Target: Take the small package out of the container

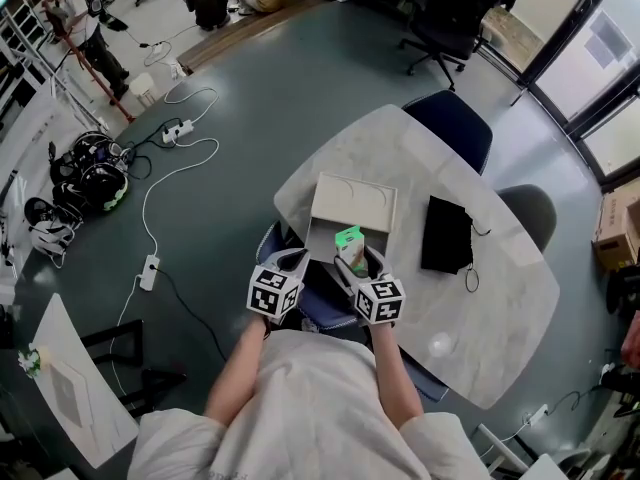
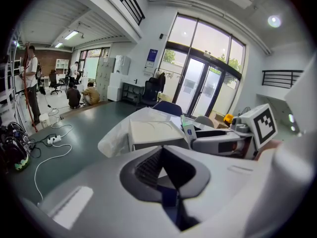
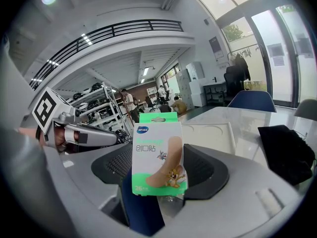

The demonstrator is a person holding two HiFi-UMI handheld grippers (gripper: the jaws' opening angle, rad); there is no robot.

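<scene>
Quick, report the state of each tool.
Left tool: closed, nothing in it.
Right tool: closed on the bandage box.

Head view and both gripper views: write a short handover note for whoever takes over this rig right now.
Right gripper: shut on the green package, which stands upright.
Left gripper: jaws together, nothing between them, beside the near left corner of the open box.
Done: package gripped and raised.
Left: it seems to hang over the box; carry it clear, probably onto the table.
</scene>
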